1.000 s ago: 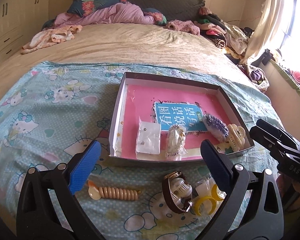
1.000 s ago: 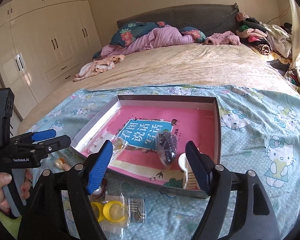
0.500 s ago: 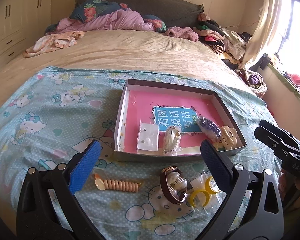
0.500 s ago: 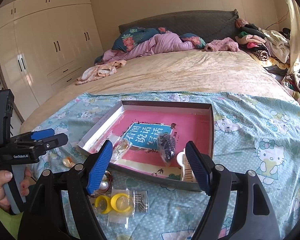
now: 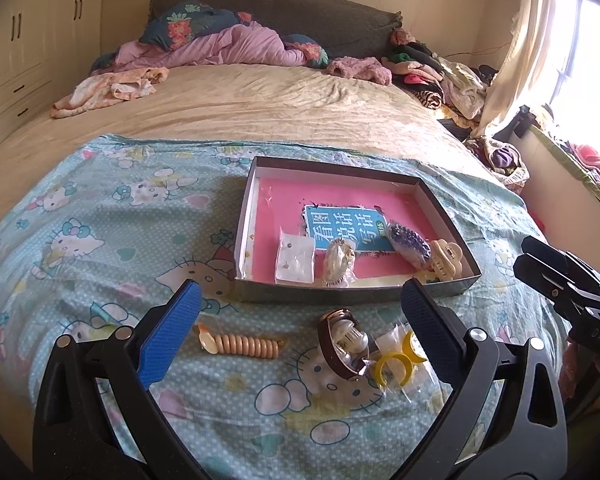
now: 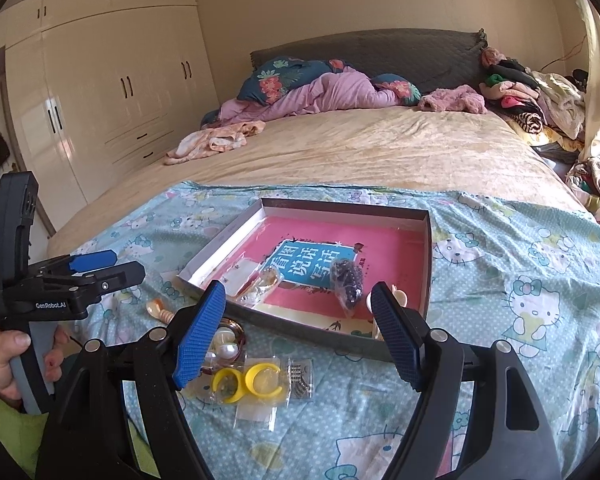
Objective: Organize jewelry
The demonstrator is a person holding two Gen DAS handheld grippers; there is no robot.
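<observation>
A shallow grey box (image 5: pixel 260 292) (image 6: pixel 428 248) with a pink floor lies on the Hello Kitty sheet. Inside it are a clear earring bag (image 5: pixel 295 259), a gold piece in a bag (image 5: pixel 339 263), a purple bead bag (image 5: pixel 408 242) (image 6: pixel 347 280) and a cream hair claw (image 5: pixel 446 258). In front of the box lie a beige spiral hair tie (image 5: pixel 242 345), a pearl bangle (image 5: pixel 342 342) (image 6: pixel 224 340) and bagged yellow rings (image 5: pixel 396 362) (image 6: pixel 246 382). My left gripper (image 5: pixel 300 326) is open above these loose pieces. My right gripper (image 6: pixel 298 326) is open too, holding nothing.
A small bag of dark beads (image 6: pixel 301 374) lies beside the yellow rings. A hand (image 6: pixel 8 360) grips the left tool at the left edge. Bedding and clothes (image 5: pixel 228 44) pile at the headboard, more clothes (image 5: pixel 440 76) at the right, wardrobes (image 6: pixel 100 100) on the left.
Both grippers have drawn back and risen slightly, so the box and loose jewelry look smaller and farther. Nothing on the bed has moved, and both jaws keep the same width.
</observation>
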